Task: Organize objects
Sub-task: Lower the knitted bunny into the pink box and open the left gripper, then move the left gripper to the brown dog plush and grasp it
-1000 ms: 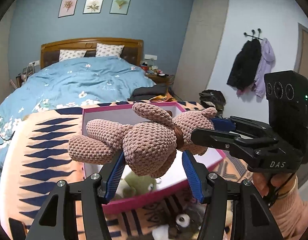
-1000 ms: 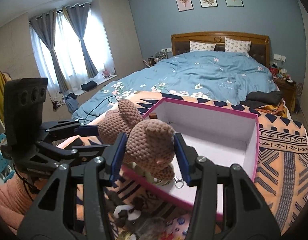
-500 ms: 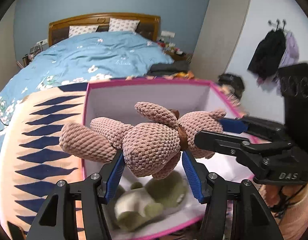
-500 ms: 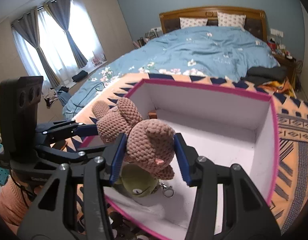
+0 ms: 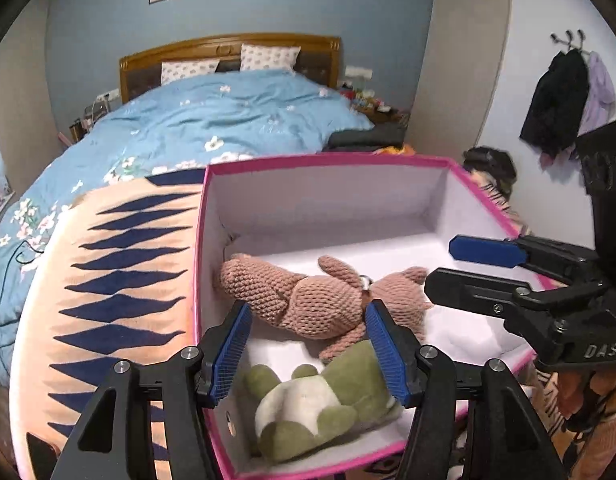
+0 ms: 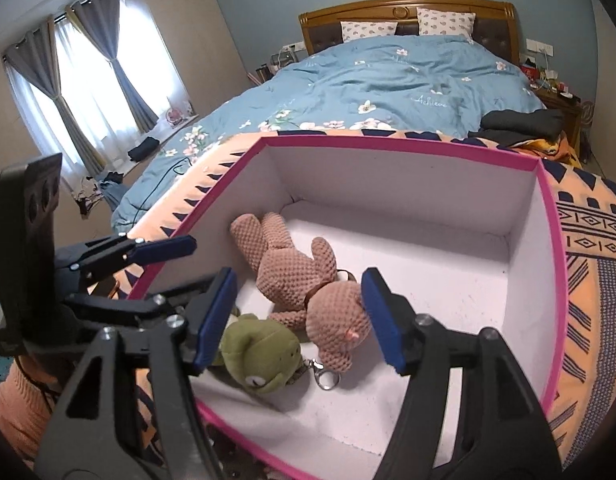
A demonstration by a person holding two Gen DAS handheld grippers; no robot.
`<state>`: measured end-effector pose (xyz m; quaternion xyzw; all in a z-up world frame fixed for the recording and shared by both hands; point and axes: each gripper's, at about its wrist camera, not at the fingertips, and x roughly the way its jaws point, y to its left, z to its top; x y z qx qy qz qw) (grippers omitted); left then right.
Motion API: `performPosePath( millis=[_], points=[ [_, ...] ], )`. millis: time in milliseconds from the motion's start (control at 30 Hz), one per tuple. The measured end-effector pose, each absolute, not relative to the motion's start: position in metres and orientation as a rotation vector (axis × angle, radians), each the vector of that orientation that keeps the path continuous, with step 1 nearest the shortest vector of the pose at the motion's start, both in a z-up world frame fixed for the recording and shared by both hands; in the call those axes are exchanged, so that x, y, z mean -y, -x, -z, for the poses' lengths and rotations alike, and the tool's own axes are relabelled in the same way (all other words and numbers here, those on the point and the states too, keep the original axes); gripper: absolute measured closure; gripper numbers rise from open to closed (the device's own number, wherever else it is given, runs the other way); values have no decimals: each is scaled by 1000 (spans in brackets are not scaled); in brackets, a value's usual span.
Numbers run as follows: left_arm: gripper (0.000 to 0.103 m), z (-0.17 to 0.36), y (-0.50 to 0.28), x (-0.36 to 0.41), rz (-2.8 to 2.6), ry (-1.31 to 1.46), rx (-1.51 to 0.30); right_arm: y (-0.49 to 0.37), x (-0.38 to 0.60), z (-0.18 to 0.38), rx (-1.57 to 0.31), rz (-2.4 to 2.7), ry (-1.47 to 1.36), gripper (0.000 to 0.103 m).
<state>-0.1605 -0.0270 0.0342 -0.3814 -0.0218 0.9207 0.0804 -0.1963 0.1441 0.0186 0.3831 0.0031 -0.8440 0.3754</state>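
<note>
Inside the pink-rimmed white box (image 6: 540, 216), the brown knitted bear (image 6: 308, 280) lies beside the green plush frog (image 6: 263, 352); both grippers (image 5: 308, 340) (image 6: 295, 316), jaws just spreading, stand apart above, gripping nothing.

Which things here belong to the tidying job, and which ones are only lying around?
Job: pink-rimmed box; brown knitted bear and green plush frog inside it; left gripper and right gripper, both open.

Lying about: dark folded clothes; hanging coats.

Both grippers released the bear (image 5: 320, 304), apparently resting in the box (image 5: 388, 184).
</note>
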Motion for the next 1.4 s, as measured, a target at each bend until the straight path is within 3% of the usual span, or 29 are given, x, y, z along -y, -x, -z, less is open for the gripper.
performPosePath(
  millis=[167,333,700,1000,1400],
  points=[
    [23,-54,123,27,-2744,968,77,174,-156,-29,-8,2148,-917,37],
    [19,-75,81,23,-2711,816,66,137,-172,-45,-20,2128,-829,36],
    [19,-46,28,19,-2672,851,66,65,-197,-27,-108,2087,-824,33],
    [19,8,15,14,-2599,1014,134,45,-199,24,-145,2078,-942,33],
    [19,36,5,11,-2589,1101,147,37,-177,53,-297,2093,-967,33]
  ],
)
